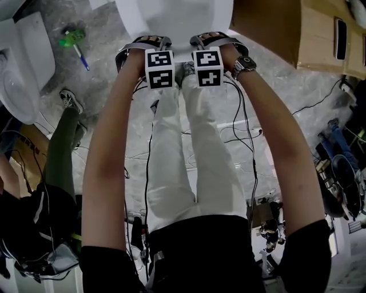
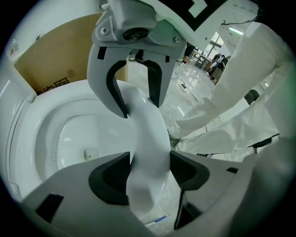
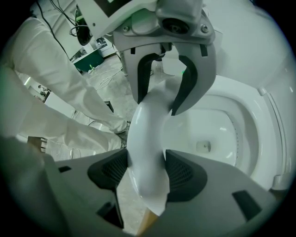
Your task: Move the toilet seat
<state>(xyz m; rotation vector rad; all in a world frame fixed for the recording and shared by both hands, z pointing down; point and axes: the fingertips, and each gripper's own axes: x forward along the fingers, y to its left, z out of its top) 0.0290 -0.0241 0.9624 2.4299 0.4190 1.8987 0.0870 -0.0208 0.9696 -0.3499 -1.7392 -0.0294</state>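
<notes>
A white toilet point(image 1: 171, 14) stands at the top of the head view. Its white seat point(image 2: 147, 139) runs as a curved band between the jaws of both grippers, with the open bowl point(image 2: 69, 139) beside it. My left gripper point(image 2: 149, 176) is shut on the seat's front rim, black pads pressed on both sides. Right next to it, my right gripper point(image 3: 145, 172) is shut on the same seat point(image 3: 148, 134); the bowl point(image 3: 222, 134) lies to its right. In the head view, the left gripper point(image 1: 147, 43) and right gripper point(image 1: 214, 40) sit side by side at the toilet's front.
A second white toilet point(image 1: 23, 63) stands at the left, with a green-and-blue brush point(image 1: 73, 39) on the floor near it. A cardboard box point(image 1: 269, 23) and a wooden cabinet point(image 1: 326, 34) are at the right. Another person's leg point(image 1: 63, 149) and cables point(image 1: 240, 137) are close by.
</notes>
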